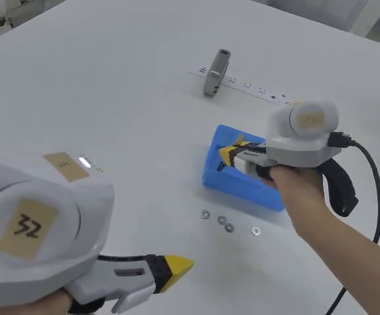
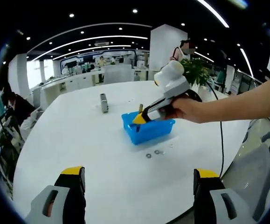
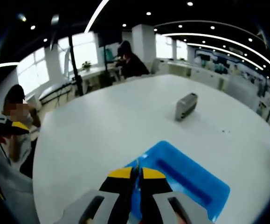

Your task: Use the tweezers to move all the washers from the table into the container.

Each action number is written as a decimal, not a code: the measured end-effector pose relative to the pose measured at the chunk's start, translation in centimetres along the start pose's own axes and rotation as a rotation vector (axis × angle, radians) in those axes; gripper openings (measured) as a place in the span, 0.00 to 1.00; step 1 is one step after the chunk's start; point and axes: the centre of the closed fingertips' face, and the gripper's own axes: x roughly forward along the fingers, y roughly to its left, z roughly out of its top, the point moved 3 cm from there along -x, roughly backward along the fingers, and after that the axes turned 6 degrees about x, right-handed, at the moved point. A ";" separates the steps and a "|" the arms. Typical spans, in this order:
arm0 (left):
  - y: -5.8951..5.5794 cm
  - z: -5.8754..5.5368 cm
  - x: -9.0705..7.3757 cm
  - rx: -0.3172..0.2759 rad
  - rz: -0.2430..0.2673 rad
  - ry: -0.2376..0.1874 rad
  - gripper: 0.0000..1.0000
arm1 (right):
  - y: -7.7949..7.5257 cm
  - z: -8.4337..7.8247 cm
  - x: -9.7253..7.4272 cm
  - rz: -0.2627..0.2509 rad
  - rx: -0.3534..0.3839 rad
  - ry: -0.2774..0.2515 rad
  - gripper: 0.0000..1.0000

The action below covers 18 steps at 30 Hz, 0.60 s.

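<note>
Four washers (image 1: 222, 220) lie on the table (image 1: 111, 98) just before the container (image 1: 239, 186), a device (image 1: 216, 72) well behind it.

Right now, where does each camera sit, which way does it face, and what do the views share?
Head view: on the headset, looking down at the white table; shows left gripper, right gripper and the person's hand.
Left gripper view: on the left gripper, facing the right gripper holding thin tweezers; own jaws wide apart.
Right gripper view: on the right gripper, above the blue plastic container; own jaws shut.
Shared: all show the container and a grey block-shaped device.
</note>
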 end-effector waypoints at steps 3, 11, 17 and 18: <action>-0.1 0.1 0.0 0.004 -0.002 -0.003 0.99 | 0.0 0.0 -0.1 -0.003 -0.010 0.005 0.01; -0.2 0.4 -0.1 0.008 -0.007 -0.017 0.99 | 0.2 1.4 -2.1 -0.010 -0.016 -0.039 0.02; -0.2 0.5 -0.2 0.010 -0.008 -0.021 0.99 | 0.6 1.9 -3.0 -0.023 -0.042 -0.057 0.02; -0.2 0.5 -0.2 0.010 -0.008 -0.021 0.99 | 0.6 1.7 -2.9 -0.022 -0.035 -0.053 0.02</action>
